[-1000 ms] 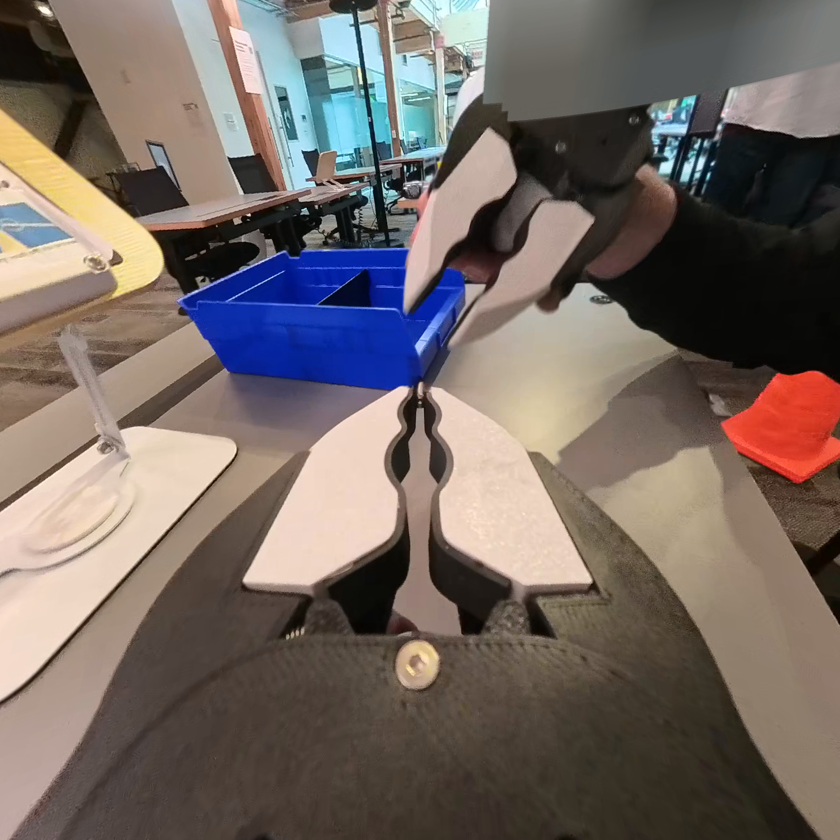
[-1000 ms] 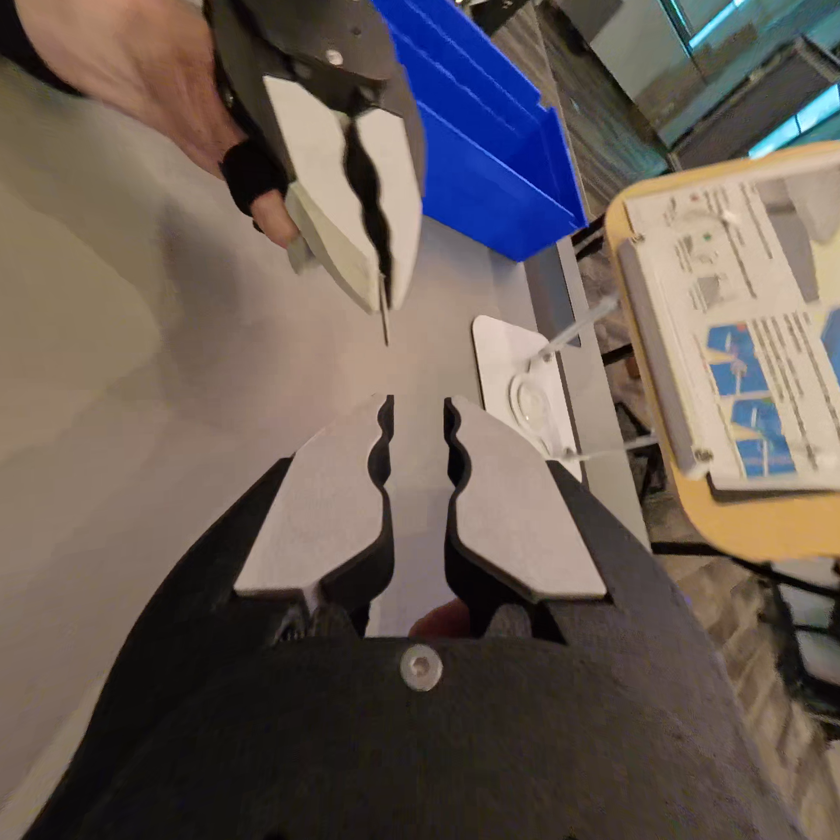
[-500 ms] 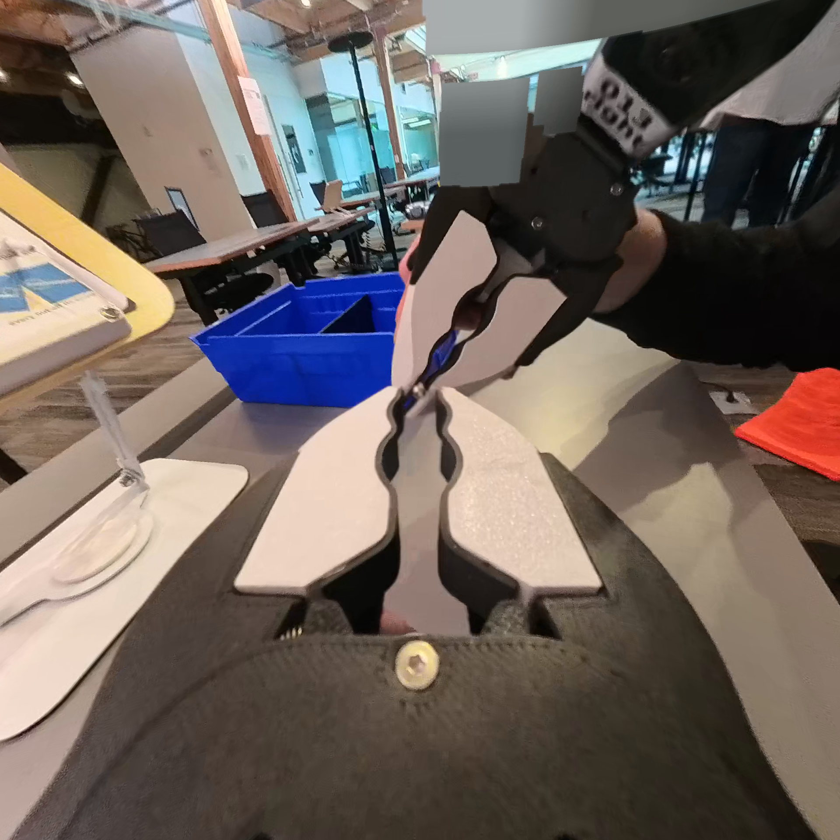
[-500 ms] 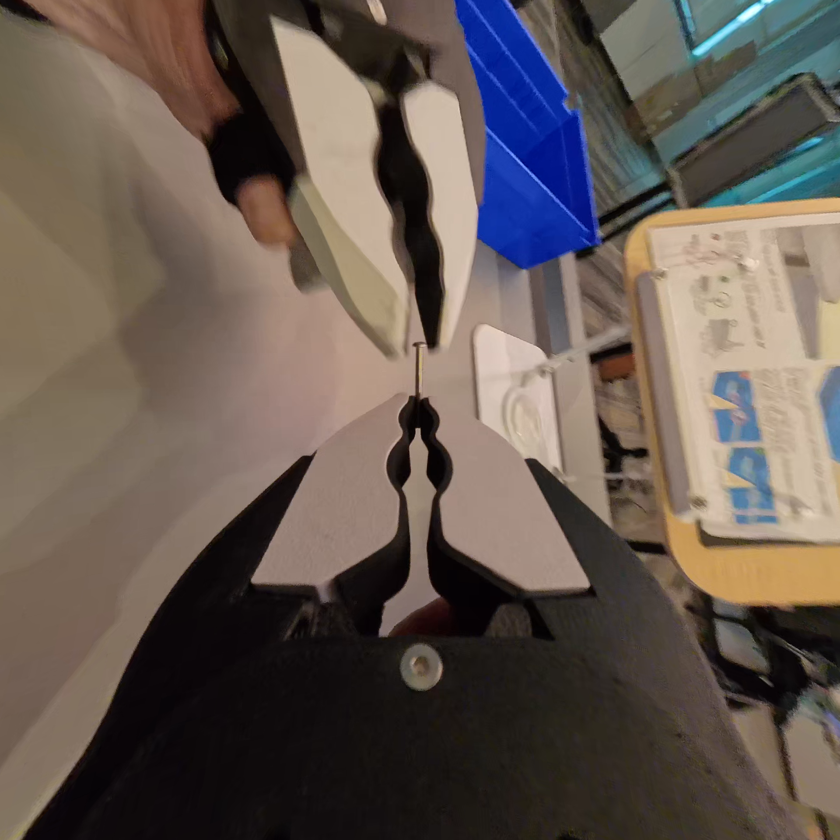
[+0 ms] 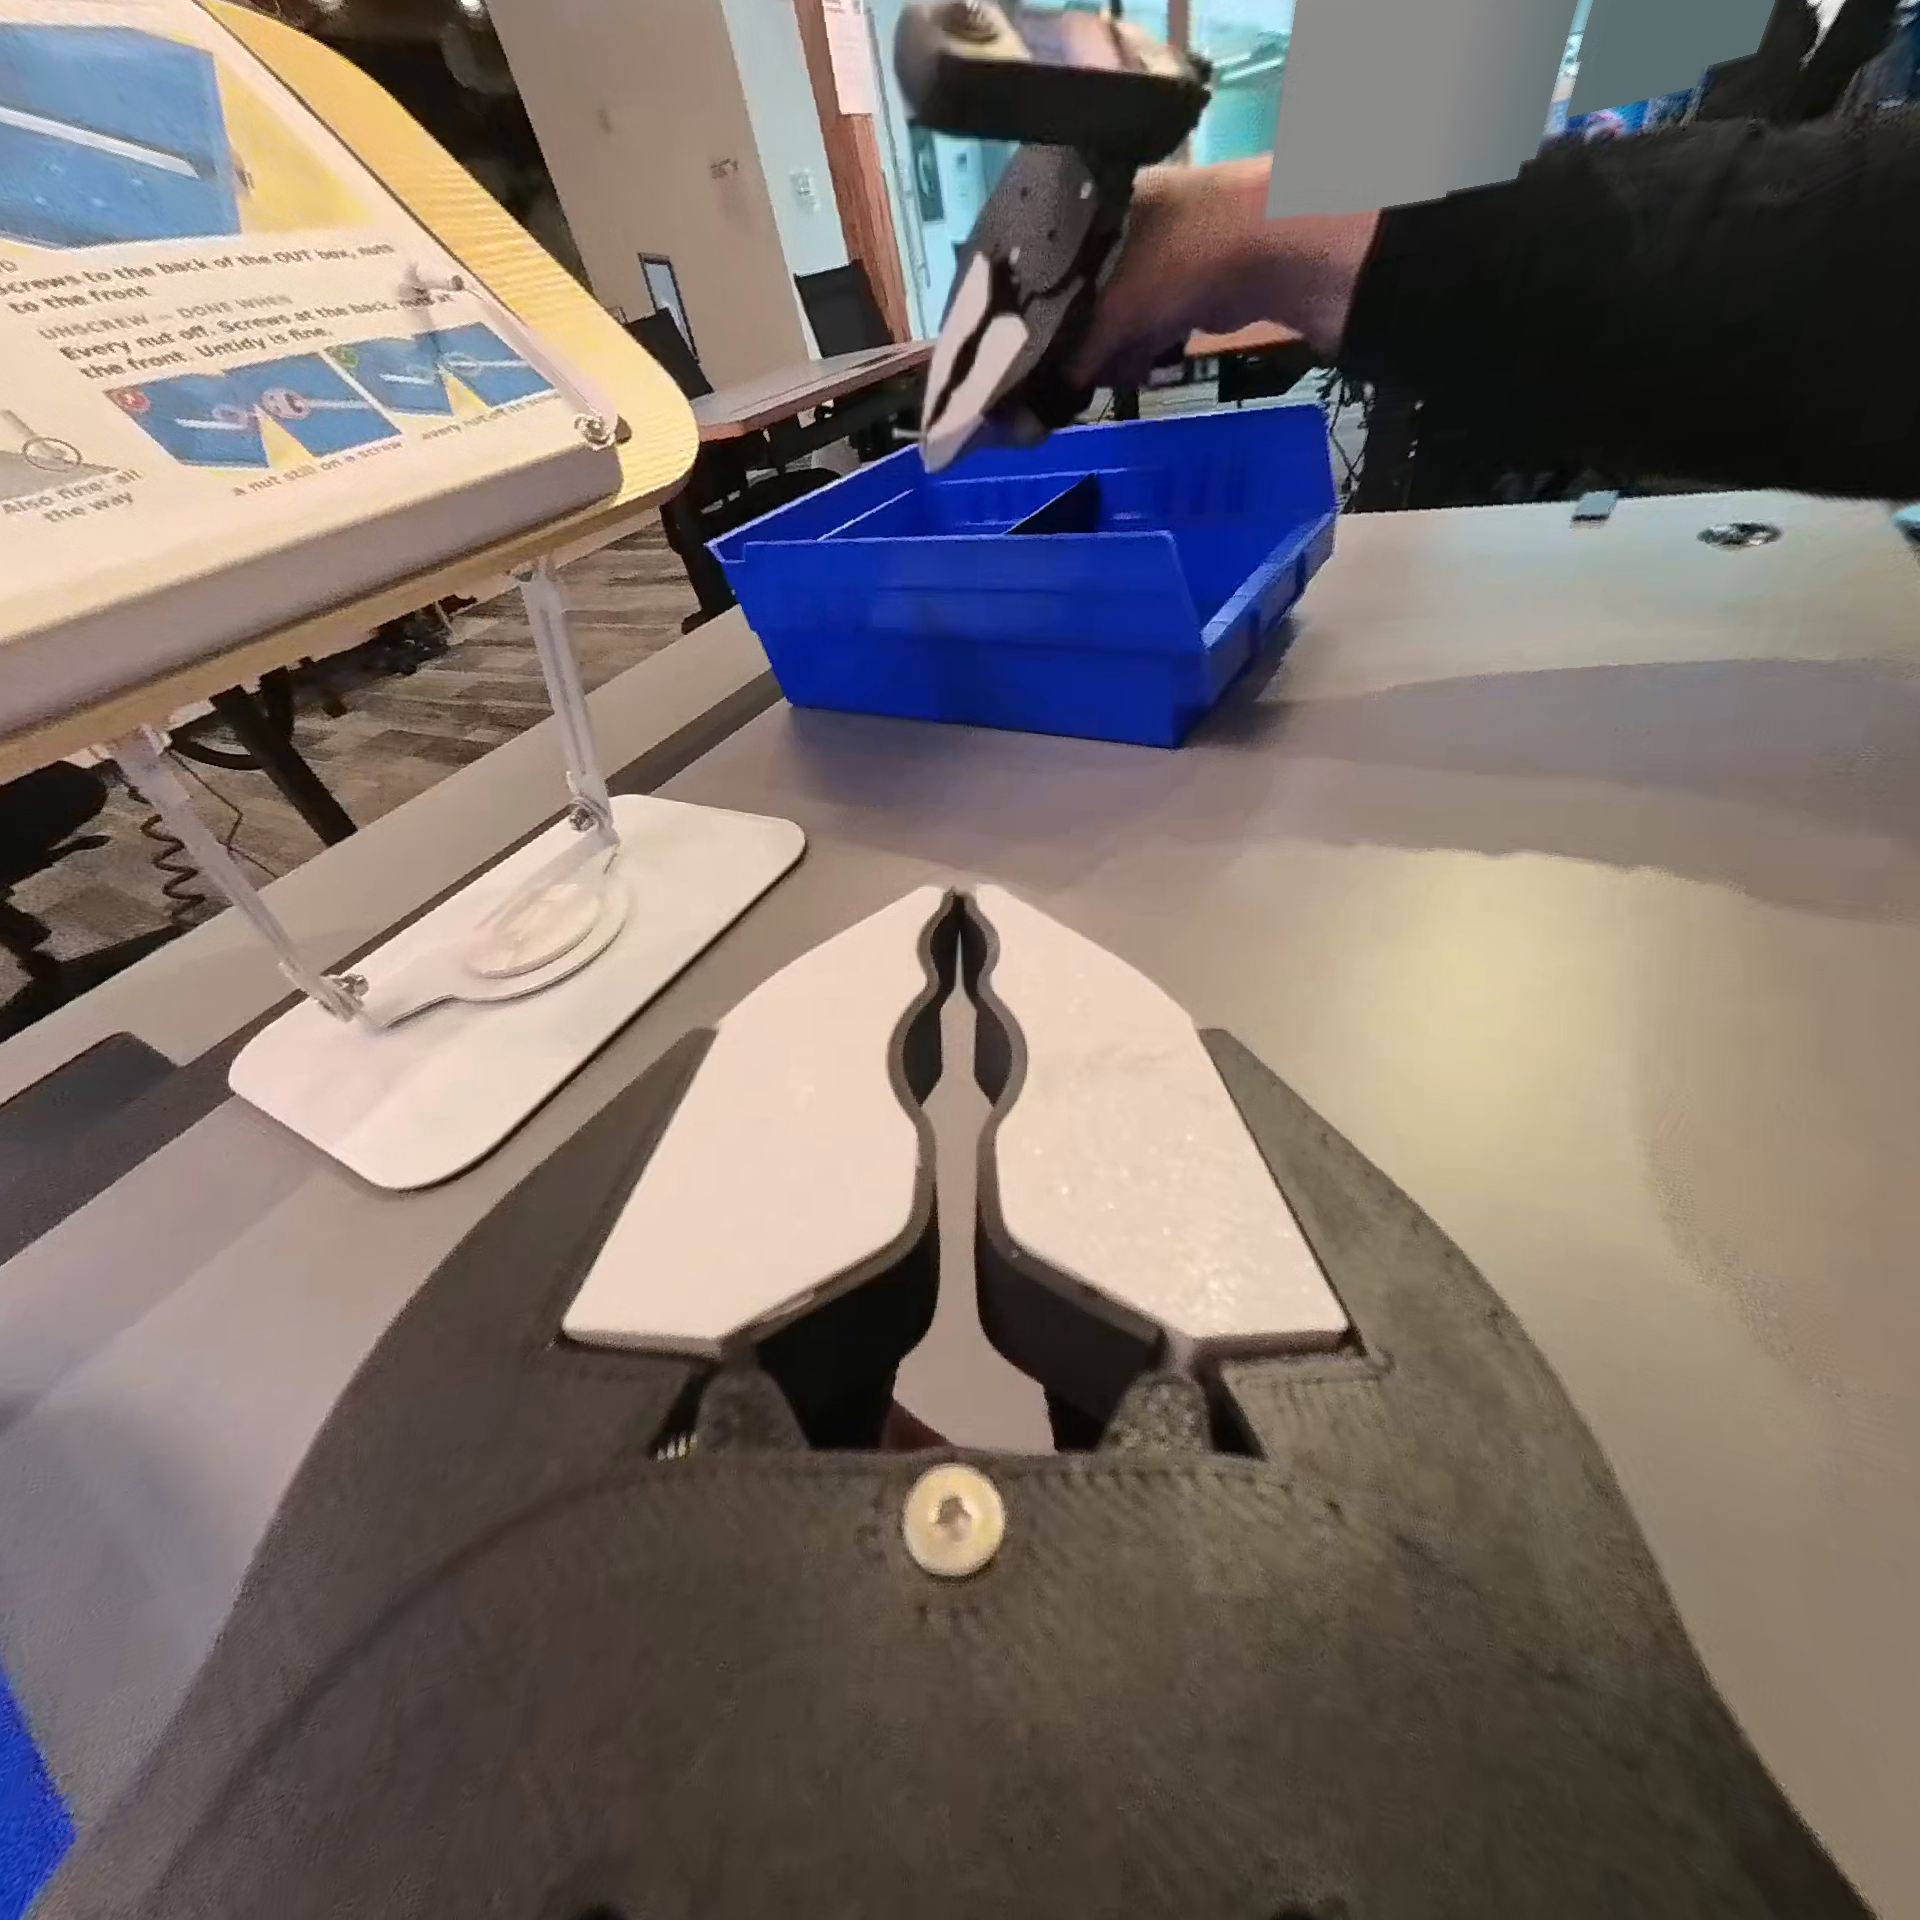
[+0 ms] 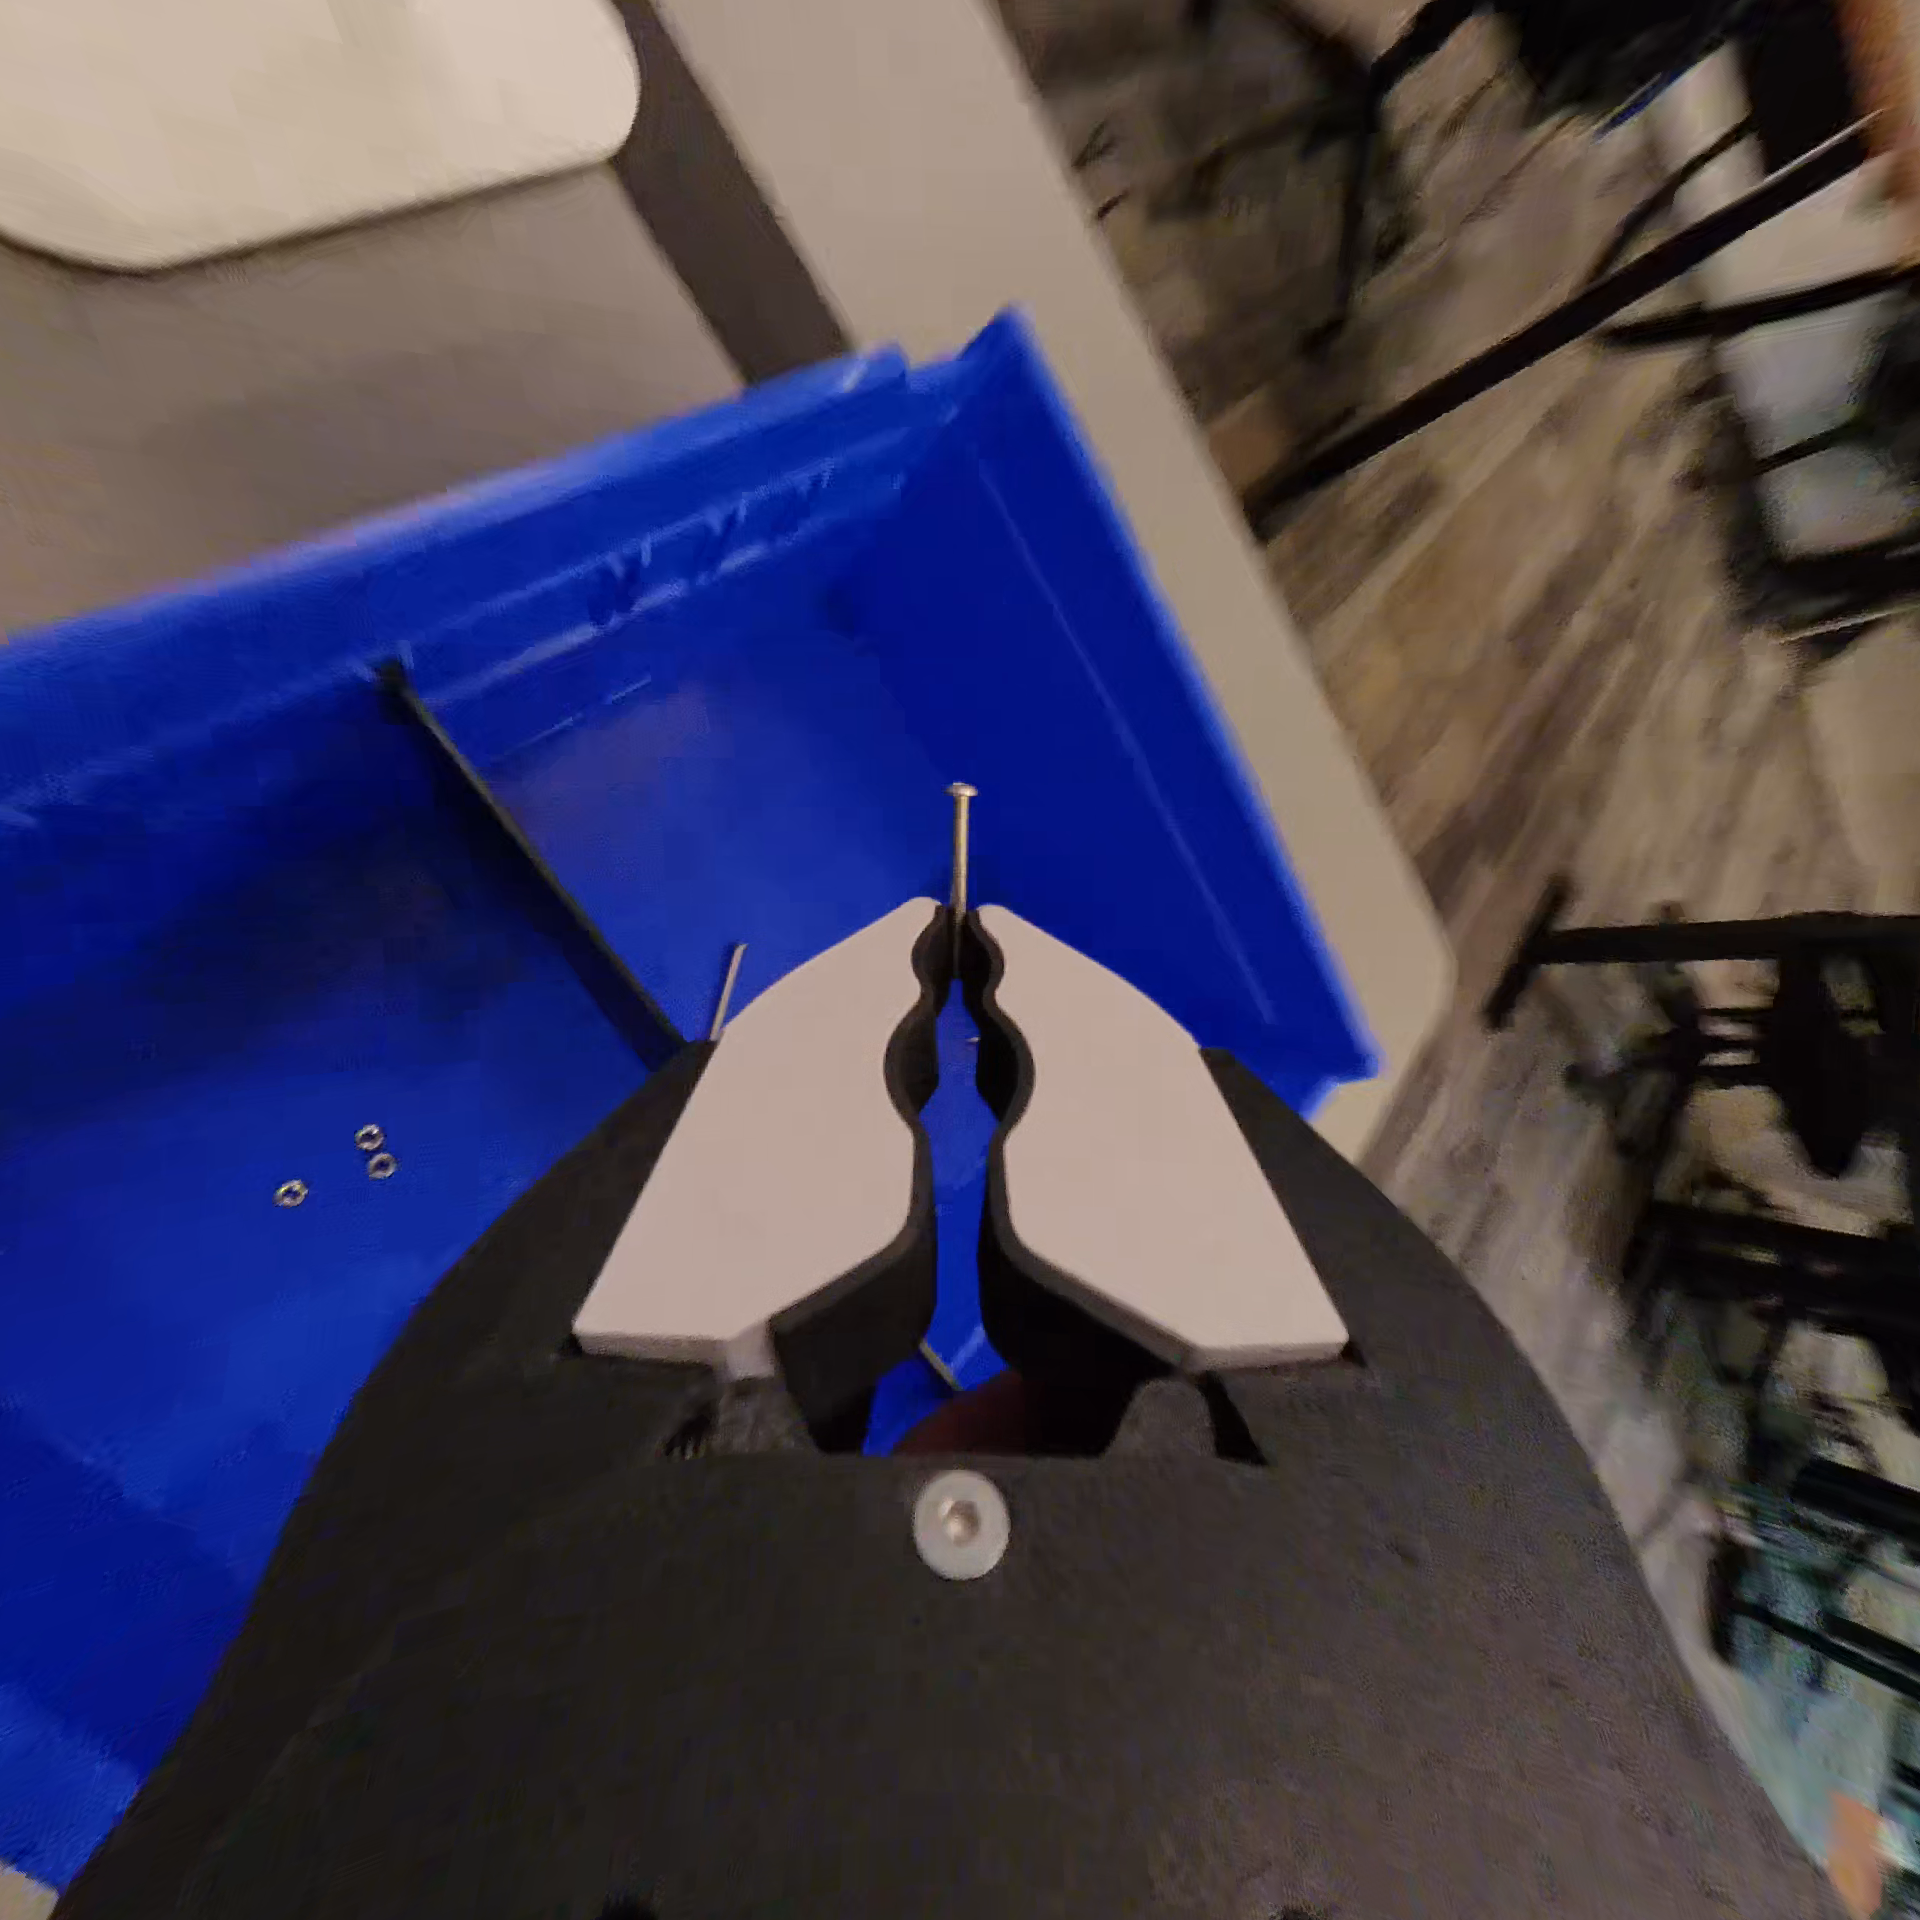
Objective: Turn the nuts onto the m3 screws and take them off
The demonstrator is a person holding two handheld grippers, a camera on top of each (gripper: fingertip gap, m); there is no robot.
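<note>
From the left wrist view, we see our left claw low over the smooth grey worktop, its two pale fingers pressed nearly together at the tips; we cannot tell whether a nut is pinched there, as nothing shows between them. To its left stands a tilted instruction board on a clear stand with a white base plate. Further off sits a blue plastic bin with a black divider, and above its near compartment hovers our right claw, held in a hand with a dark sleeve. From the right wrist view, blurred by motion, the right claw is closed on the threaded end of a thin silver M3 screw, whose head points away over the bin's right compartment. Another loose screw lies beside the black divider, and three small silver nuts rest in the left compartment. We judge this to be the take-off step, with a bare screw about to be dropped; next the right claw should open over that compartment.
</note>
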